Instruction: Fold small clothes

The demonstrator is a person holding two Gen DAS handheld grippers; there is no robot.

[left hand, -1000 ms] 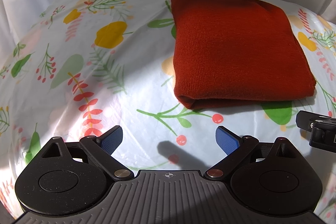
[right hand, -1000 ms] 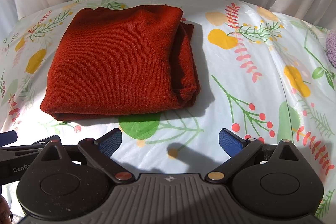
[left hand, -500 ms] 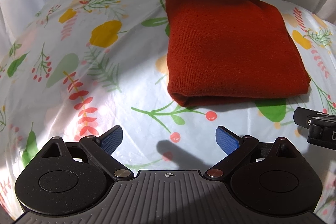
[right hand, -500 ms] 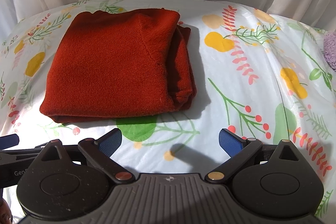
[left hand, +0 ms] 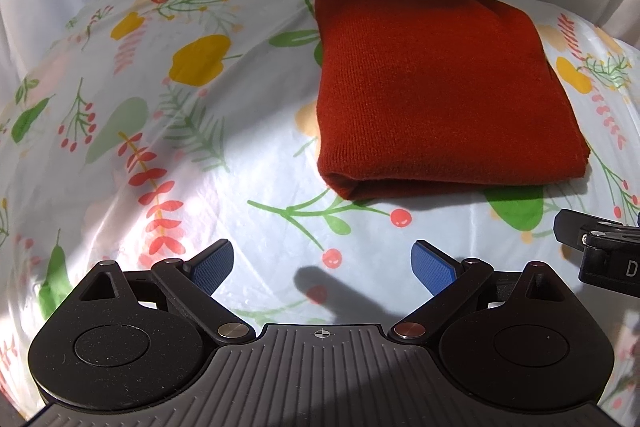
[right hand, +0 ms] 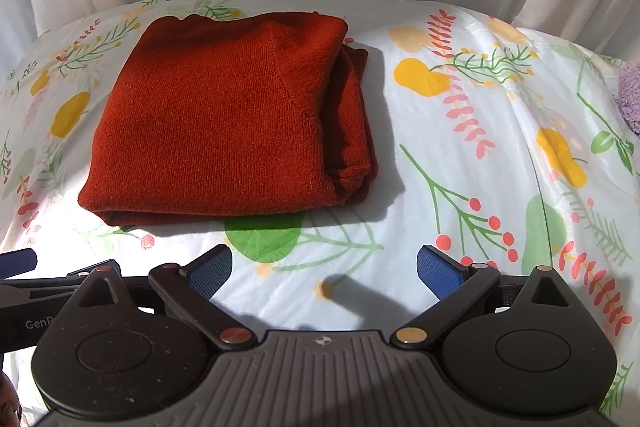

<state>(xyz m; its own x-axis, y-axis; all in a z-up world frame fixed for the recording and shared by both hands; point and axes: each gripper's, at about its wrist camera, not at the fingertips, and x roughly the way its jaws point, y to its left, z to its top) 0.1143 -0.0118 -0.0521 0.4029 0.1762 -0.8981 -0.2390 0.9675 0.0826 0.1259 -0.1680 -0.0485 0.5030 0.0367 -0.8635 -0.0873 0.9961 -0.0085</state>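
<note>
Rust-red knit sweater [left hand: 436, 87] folded into a rectangle, lying flat on floral tablecloth [left hand: 168, 163], upper right of left wrist frame, upper left of right wrist frame. Left gripper [left hand: 323, 267] spread wide, empty, short of the sweater. Right gripper [right hand: 325, 269] likewise parted, holding nothing. Purple fuzzy fabric [right hand: 630, 99] at right edge.
</note>
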